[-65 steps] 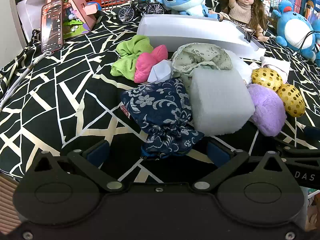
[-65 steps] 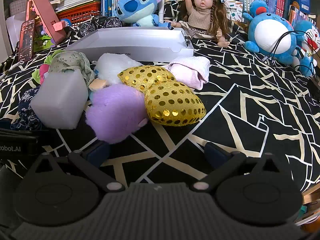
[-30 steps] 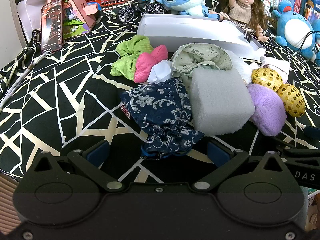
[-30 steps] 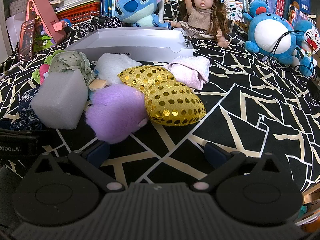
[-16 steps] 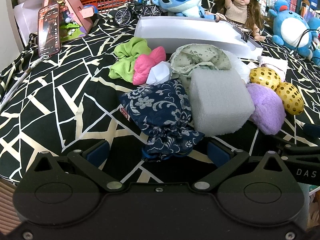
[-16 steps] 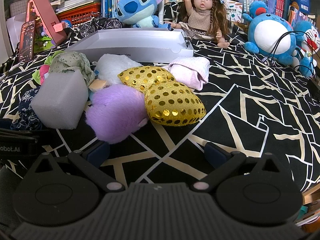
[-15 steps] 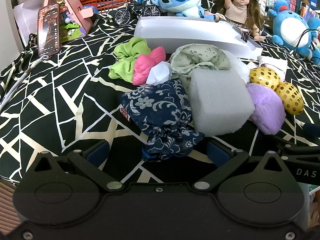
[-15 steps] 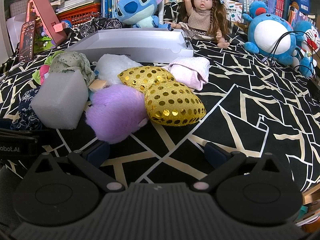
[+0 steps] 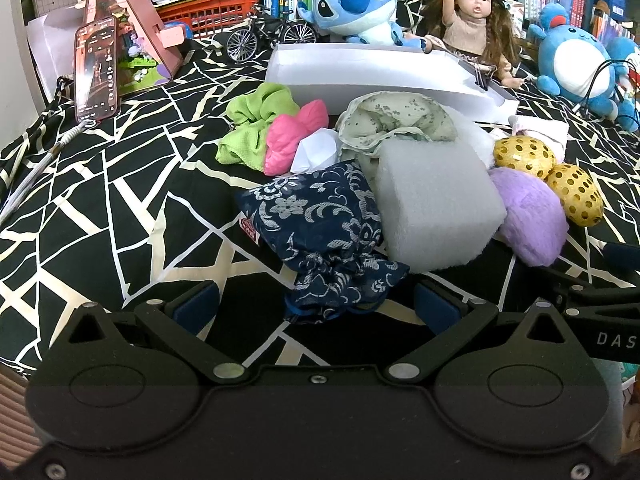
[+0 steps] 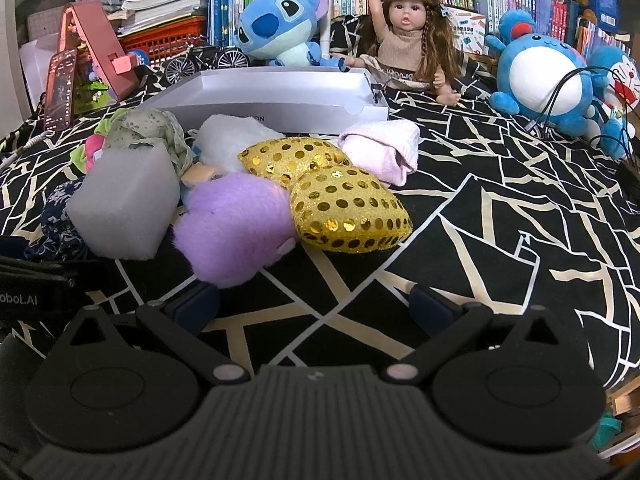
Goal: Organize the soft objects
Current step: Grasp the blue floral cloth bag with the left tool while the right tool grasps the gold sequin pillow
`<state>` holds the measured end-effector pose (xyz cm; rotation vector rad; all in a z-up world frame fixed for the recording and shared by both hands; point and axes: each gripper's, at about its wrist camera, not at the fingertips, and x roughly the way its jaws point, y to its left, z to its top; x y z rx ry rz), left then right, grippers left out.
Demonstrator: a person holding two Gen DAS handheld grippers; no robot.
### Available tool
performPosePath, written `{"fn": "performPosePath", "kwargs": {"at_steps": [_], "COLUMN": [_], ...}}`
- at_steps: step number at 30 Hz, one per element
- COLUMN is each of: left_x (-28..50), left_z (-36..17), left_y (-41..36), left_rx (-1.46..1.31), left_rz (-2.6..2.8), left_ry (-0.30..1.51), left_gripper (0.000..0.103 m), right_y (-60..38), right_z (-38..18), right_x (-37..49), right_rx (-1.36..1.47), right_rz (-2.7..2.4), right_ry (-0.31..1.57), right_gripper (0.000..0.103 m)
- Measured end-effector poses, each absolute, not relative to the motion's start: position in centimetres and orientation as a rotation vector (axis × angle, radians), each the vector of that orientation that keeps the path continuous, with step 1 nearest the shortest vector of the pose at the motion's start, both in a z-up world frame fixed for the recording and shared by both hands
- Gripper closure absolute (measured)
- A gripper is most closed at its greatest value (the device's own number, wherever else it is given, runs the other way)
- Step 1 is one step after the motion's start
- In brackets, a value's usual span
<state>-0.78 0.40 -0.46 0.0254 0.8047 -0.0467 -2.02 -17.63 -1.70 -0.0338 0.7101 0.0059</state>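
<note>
A pile of soft things lies on the black-and-white patterned cloth. In the left wrist view: a navy floral pouch (image 9: pixel 324 236), a grey foam block (image 9: pixel 434 208), a purple plush (image 9: pixel 528 216), gold sequin cushions (image 9: pixel 576 196), a pink (image 9: pixel 292 140) and a green cloth (image 9: pixel 256 124), a sage floral cloth (image 9: pixel 396 120). My left gripper (image 9: pixel 316 304) is open, its jaws either side of the pouch's tied end. My right gripper (image 10: pixel 314 302) is open and empty, just in front of the purple plush (image 10: pixel 236 228) and the gold cushion (image 10: pixel 348 212). A pink towel (image 10: pixel 384 148) lies behind.
A white open box (image 10: pixel 280 96) stands behind the pile. Beyond it sit a blue Stitch plush (image 10: pixel 280 28), a doll (image 10: pixel 408 36), blue round plushes with cables (image 10: pixel 544 80), a toy bicycle (image 9: pixel 266 36), a phone on a pink stand (image 9: pixel 96 72) and bookshelves.
Both cameras have lifted and tilted slightly, so the scene sits a little lower in view. No object has moved and both grippers stay open.
</note>
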Motion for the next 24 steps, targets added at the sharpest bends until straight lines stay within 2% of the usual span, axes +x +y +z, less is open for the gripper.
{"fn": "performPosePath", "kwargs": {"at_steps": [8,13,16,19,21,24], "left_x": [-1.0,-2.2,-2.7,-2.7,-2.8,-2.8], "left_z": [0.0,1.5,2.3,3.1,3.6,3.8], "left_y": [0.6,1.3,1.8,2.4,2.8,3.1], "left_rx": [0.017,0.005,-0.004,-0.039,-0.073,-0.095], "left_rz": [-0.032,-0.011,-0.006,-0.013,-0.029,-0.045], "left_ry": [0.794,0.693,0.64,0.619,0.611,0.611], "left_gripper": [0.004,0.004,0.01,0.021,0.028,0.032], "right_y": [-18.1,-19.1,-19.3,-20.1,-20.6,-21.3], "right_z": [-1.5,0.0,1.0,2.0,2.5,2.7], "right_x": [-2.8,-4.0,-4.4,-4.3,-3.8,-3.1], "right_rx": [-0.009,0.003,-0.032,-0.015,-0.004,-0.005], "right_rz": [0.027,0.049,0.048,0.048,0.038,0.018], "right_ry": [0.673,0.578,0.505,0.464,0.458,0.463], "right_gripper": [0.0,0.0,0.0,0.003,0.008,0.017]}}
